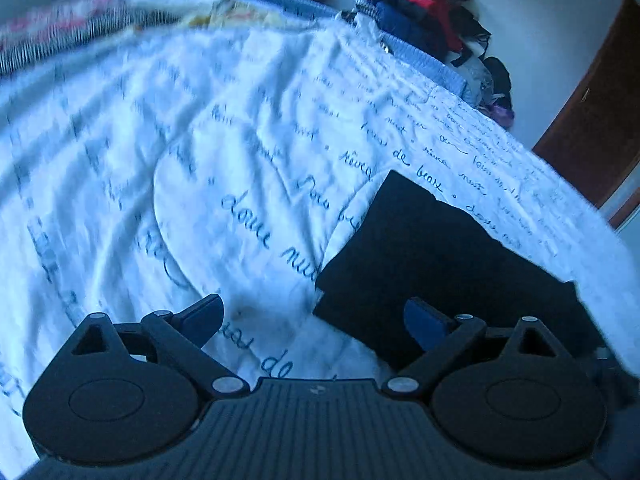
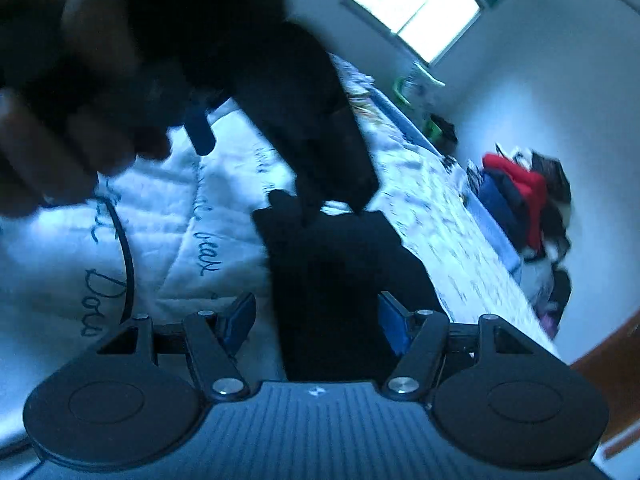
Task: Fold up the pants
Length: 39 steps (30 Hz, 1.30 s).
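Note:
Black pants lie folded into a flat rectangle on the white bed cover printed with blue handwriting, near the bed's right edge. My left gripper hovers open over the near left corner of the pants, with nothing held. In the right wrist view the pants lie straight ahead under my right gripper, whose jaws stand apart above the cloth. A person's hand with the dark, blurred left gripper and one blue finger pad fills the upper left.
A pile of clothes with a red garment is stacked beyond the bed's far right corner. A brown door stands to the right. A striped cloth lies at the far left edge. A bright window is in the far wall.

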### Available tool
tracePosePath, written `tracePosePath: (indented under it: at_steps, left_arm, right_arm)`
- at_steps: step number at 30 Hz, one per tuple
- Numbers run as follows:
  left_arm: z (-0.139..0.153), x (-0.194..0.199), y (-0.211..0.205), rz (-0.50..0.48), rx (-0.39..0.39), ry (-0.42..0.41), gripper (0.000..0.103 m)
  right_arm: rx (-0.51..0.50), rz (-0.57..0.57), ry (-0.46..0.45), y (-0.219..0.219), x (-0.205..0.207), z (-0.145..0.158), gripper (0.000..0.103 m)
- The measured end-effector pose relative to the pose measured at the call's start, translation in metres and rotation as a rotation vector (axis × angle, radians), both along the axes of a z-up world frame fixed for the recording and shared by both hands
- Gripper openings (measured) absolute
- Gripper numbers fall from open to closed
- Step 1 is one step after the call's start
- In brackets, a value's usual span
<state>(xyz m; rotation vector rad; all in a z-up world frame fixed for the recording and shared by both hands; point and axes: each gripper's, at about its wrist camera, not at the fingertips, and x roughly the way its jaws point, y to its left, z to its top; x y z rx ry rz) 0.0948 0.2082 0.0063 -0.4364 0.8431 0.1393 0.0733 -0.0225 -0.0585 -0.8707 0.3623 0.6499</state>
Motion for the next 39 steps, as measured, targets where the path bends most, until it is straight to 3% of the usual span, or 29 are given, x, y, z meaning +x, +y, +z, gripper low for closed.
tracePosePath:
  at_steps: [3,4,5,10,12,15,20,23,26,28,31,35,37,39]
  left_arm:
    - [-0.008,0.002,0.015,-0.014,-0.146,0.016,0.097]
    - [-0.011,0.002,0.020,-0.020,-0.205,0.015,0.097]
    - [-0.015,0.003,0.024,-0.024,-0.250,0.014,0.097]
    - [-0.028,0.010,0.036,-0.058,-0.505,0.013,0.098]
    - [-0.034,0.016,0.037,-0.076,-0.593,0.012,0.098]
    - [-0.042,0.032,0.034,-0.096,-0.693,0.004,0.097]
    - [-0.054,0.065,0.017,-0.134,-0.764,0.002,0.090]
    - [-0.060,0.083,0.012,-0.132,-0.782,0.021,0.080]
    - [-0.058,0.093,0.011,-0.116,-0.736,0.027,0.066]
    - [-0.058,0.098,0.013,-0.119,-0.710,0.032,0.061]
    - [-0.059,0.100,0.010,-0.128,-0.672,0.038,0.056]
    - [-0.054,0.100,0.006,-0.131,-0.589,0.033,0.038]
    - [-0.052,0.097,0.004,-0.141,-0.530,0.036,0.029]
    - [-0.044,0.094,-0.001,-0.150,-0.479,0.010,0.026]
  right_arm:
    - [-0.078,0.014,-0.070,0.018,0.003,-0.016,0.065]
    - [-0.102,0.021,-0.101,0.023,0.004,-0.021,0.057]
    - [-0.124,0.027,-0.123,0.028,0.004,-0.024,0.043]
    - [-0.178,0.040,-0.194,0.045,0.011,-0.040,0.018]
    - [-0.086,0.023,-0.142,0.039,0.017,-0.028,0.013]
    - [0.163,-0.056,0.017,0.016,0.037,0.006,0.011]
    - [0.424,-0.137,0.198,-0.021,0.061,0.039,0.012]
    - [0.468,-0.138,0.267,-0.033,0.067,0.047,0.012]
    - [0.468,-0.085,0.347,-0.040,0.065,0.049,0.012]
    - [0.541,-0.039,0.379,-0.058,0.065,0.059,0.012]
    - [0.615,-0.145,0.370,-0.077,0.085,0.065,0.012]
    - [0.520,-0.316,0.463,-0.079,0.125,0.034,0.012]
    - [0.477,-0.319,0.507,-0.075,0.131,0.017,0.012]
    - [0.496,-0.322,0.487,-0.074,0.131,0.022,0.012]
